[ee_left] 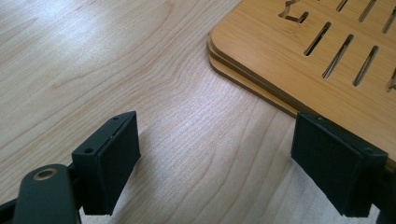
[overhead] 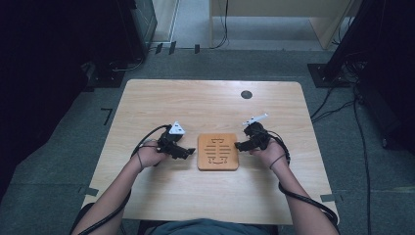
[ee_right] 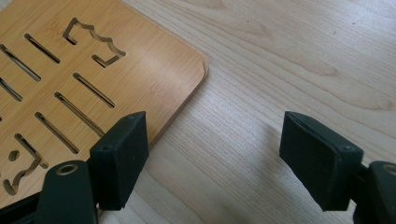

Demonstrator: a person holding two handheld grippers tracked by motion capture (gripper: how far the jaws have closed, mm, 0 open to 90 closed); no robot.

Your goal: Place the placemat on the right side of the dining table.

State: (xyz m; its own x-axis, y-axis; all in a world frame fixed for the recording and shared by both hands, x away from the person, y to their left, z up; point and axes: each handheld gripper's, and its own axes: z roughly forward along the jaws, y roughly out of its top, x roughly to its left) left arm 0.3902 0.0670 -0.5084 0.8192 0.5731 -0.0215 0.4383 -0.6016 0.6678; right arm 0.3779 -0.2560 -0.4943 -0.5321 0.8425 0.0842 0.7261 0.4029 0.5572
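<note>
Working at the approach step, by the look of it: flanking the slotted wooden board without yet gripping it. Finding the board lying flat on the table, about midway between the two hands and nearer the person's edge than the far edge. Presenting the left tongs just beside the board's left edge, released, spread wide and grasping nothing; in the left gripper view, setting one pad over the board's rim near a rounded corner and the other over bare table beside the board. Presenting the right tongs just beside the board's right edge, likewise released and empty; in the right gripper view, placing one pad at the board's edge and the other well clear of the board. Noting what looks like two stacked layers at the board's corner in the left gripper view; not possible to tell whether one piece or two. Judging the next move as a low, level entry: straddling the thin rim with the pads, then clenching. Calling for care at the shallow edge lying flush on the table, risking a slip or a sideways push of the board instead of a lift.
</note>
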